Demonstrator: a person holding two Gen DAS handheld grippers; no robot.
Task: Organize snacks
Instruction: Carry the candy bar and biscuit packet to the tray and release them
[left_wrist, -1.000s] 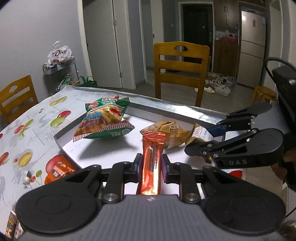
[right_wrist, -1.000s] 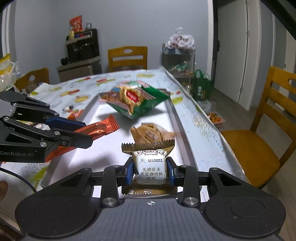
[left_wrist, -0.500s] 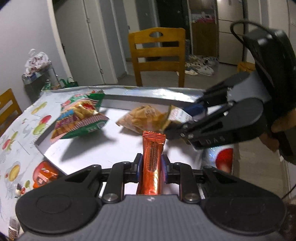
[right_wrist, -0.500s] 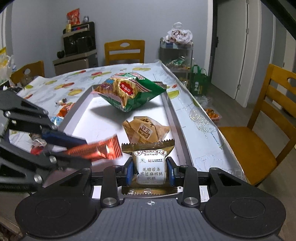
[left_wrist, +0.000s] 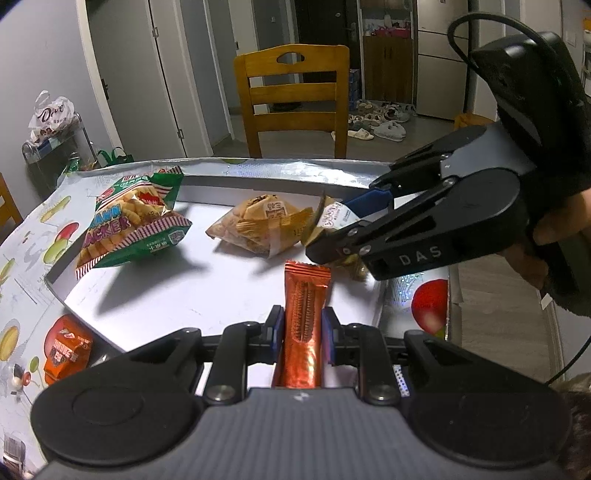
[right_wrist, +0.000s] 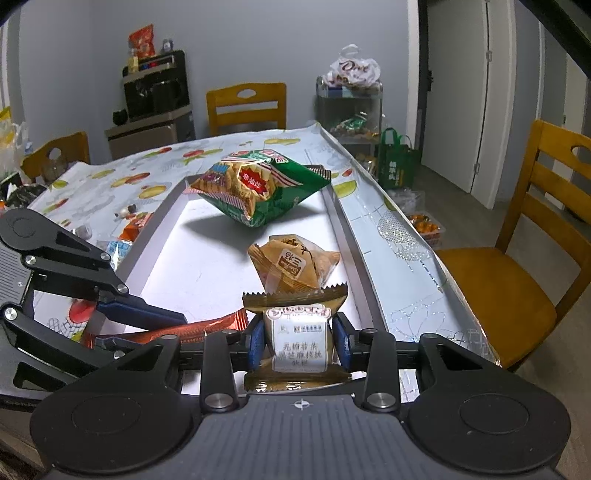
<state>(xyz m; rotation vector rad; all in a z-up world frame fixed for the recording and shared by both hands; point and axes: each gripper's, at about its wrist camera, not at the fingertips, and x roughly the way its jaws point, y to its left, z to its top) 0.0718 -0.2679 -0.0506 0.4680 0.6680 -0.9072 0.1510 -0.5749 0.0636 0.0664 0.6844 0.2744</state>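
While I watch the left wrist view, my left gripper pinches an orange bar, its long axis running straight ahead over the near edge of the white tray. My right gripper, reaching in from the right, is the nearer to the tray's middle; it clamps a small brown packet just beside the tan pastry bag. The green cracker bag lies at the tray's far left.

From the right wrist view, the brown packet sits crosswise between my right gripper's pressed-in fingers, directly short of the pastry bag, with the cracker bag at the tray's far end. I judge both items ready for release onto bare tray floor.
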